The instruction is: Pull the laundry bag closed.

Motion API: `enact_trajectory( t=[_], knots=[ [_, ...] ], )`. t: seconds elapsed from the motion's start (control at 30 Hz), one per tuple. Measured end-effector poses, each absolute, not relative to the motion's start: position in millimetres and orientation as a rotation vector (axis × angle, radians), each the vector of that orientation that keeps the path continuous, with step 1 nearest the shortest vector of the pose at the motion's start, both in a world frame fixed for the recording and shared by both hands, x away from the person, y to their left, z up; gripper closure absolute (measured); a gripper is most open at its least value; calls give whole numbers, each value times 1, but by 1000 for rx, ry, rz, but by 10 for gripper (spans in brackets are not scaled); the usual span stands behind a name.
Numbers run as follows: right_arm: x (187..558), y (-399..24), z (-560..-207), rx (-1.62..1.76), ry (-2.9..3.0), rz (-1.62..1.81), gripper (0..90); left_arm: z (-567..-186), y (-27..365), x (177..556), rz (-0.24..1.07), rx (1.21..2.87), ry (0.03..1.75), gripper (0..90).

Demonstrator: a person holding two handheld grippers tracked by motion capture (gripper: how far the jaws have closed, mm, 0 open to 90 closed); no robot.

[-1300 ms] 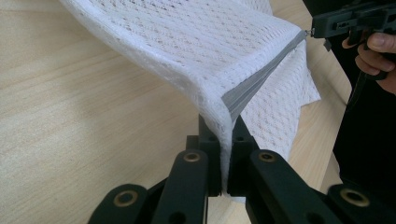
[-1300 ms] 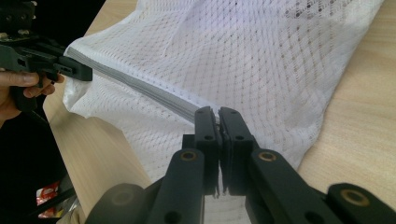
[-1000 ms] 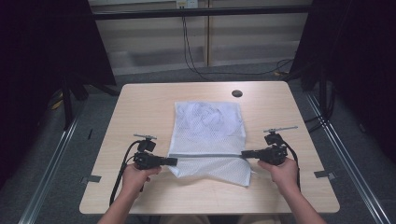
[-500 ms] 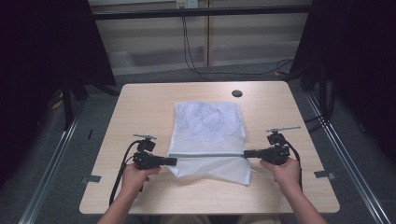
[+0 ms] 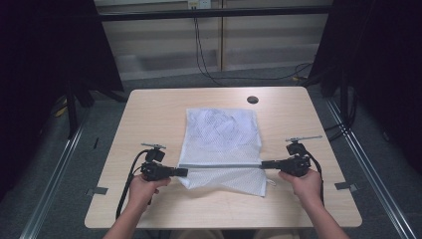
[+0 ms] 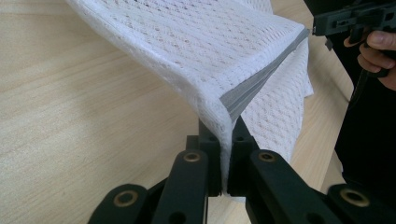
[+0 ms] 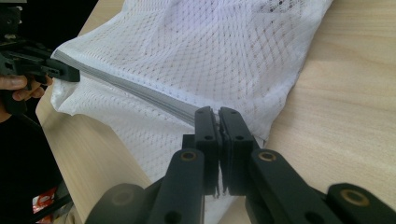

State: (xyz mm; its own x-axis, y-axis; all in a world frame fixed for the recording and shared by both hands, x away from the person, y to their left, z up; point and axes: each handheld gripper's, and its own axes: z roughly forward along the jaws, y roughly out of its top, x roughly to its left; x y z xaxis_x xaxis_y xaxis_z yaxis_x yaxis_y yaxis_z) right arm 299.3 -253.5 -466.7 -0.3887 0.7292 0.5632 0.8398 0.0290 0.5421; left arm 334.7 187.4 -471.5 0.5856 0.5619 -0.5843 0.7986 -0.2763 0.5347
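A white mesh bag (image 5: 221,134) with a grey band (image 5: 221,165) lies on the wooden table (image 5: 149,114), its near part lifted. My left gripper (image 5: 182,172) is shut on the band's left end; in the left gripper view the mesh bag (image 6: 210,51) rises from between the jaws, and the grey band (image 6: 261,74) runs off to the other gripper. My right gripper (image 5: 264,165) is shut on the band's right end. The right gripper view shows the grey band (image 7: 140,91) stretched taut across the mesh bag (image 7: 210,46) from my right gripper (image 7: 218,116) towards the left one.
A dark round hole (image 5: 253,99) sits in the table near its far edge. Bare wood lies left and right of the bag. Dark curtains and floor rails surround the table, and cables hang behind it.
The right gripper has moved slightly outward to the right, drawing the grey band tighter. The left gripper has stayed in place.
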Motion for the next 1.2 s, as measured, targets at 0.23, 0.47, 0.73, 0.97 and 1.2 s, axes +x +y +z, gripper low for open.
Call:
enact_trajectory(
  t=[0.23,0.47,0.73,0.97,1.2],
  knots=[
    [298,-260,-467,-1677,-2142,-1312,870,-471,190,335,-355,1967,1082,885],
    [297,-260,-466,-1683,-2142,-1305,870,-471,189,334,-345,1965,1085,885],
    [295,-256,-465,-1666,-2183,-1308,865,-468,190,332,-324,1970,1064,826],
    [294,-255,-464,-1684,-2222,-1320,814,-464,193,327,-223,1979,1033,518],
    [293,-254,-463,-1710,-2278,-1312,662,-463,195,324,-84,2001,976,261]
  ],
)
